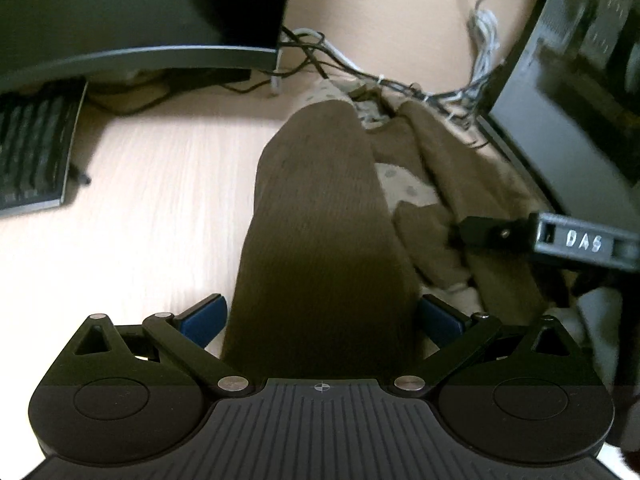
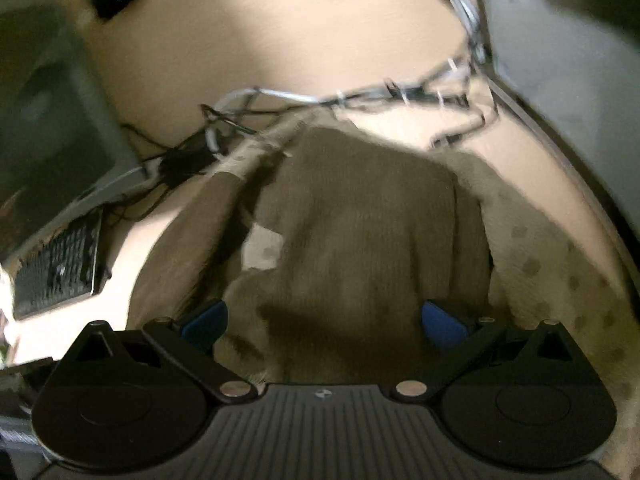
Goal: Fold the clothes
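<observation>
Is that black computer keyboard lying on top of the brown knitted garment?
No, the black computer keyboard sits on the bare pale wooden desk, well apart from the brown knitted garment.

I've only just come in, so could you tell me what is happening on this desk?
A person is folding a brown garment on a light wooden desk using two handheld grippers. A long brown stretch of cloth runs between the fingers of the left gripper, and more brown cloth bunches between those of the right gripper; their grip is unclear. The garment's spotted lining shows. A keyboard and cables lie nearby.
</observation>
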`<state>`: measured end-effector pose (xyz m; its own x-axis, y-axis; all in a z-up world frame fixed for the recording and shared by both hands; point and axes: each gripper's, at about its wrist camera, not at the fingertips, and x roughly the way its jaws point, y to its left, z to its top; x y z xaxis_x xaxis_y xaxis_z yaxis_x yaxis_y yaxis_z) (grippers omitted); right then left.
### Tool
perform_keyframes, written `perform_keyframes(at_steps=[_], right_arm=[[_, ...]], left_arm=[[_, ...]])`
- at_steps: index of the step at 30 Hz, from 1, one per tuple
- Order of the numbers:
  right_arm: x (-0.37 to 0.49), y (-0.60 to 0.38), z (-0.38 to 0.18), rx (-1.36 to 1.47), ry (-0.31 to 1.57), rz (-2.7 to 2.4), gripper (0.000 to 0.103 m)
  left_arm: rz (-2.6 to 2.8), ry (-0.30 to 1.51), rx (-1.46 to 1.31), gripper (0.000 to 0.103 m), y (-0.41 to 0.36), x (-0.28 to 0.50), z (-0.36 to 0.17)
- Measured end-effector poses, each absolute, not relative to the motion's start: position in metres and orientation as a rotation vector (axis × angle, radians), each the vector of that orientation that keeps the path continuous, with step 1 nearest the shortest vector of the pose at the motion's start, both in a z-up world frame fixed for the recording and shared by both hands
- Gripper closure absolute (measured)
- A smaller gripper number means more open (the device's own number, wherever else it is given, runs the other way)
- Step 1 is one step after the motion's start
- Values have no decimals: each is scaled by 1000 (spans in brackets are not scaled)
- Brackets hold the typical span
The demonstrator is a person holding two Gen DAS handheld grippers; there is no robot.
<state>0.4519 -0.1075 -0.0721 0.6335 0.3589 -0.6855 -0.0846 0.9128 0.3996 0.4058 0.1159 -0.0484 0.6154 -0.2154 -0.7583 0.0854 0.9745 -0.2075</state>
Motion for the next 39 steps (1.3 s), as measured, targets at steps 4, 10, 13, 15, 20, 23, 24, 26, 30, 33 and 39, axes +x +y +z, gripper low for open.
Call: perform_keyframes(at_steps=[4,10,13,15,20,23,24,26,30,33,39], right_arm=[[448,-116,-79,404,817,306,0],[437,-116,-86,434,805,364,0],[428,-111,-86,410,842,436,0],[419,-103,-86,395,875,510,0],[381,-63,-88,283,931,615,0],[356,-34,-85,154,942,606,0],[349,-24,-85,112,940,595,0],[336,-5,-86,29,924,559,0],[320,15,-84,-85,903,480,14],[318,5,-67,-148,904,431,72],[320,-47,-15,-676,694,34,97]], left_arm=[[-171,864,-32,15,98,411,-48],[-186,843,64,72,95,406,-53],[-183,831,53,88,113,399,-49],[-162,832,27,90,136,392,-45],[-46,840,-77,95,213,361,-29],[64,812,-74,95,268,340,-19],[106,803,-72,95,286,334,-15],[178,790,-81,95,320,330,-14],[142,756,-170,90,361,330,-9],[-7,721,-203,52,359,336,-6],[-273,731,-139,9,305,365,-13]])
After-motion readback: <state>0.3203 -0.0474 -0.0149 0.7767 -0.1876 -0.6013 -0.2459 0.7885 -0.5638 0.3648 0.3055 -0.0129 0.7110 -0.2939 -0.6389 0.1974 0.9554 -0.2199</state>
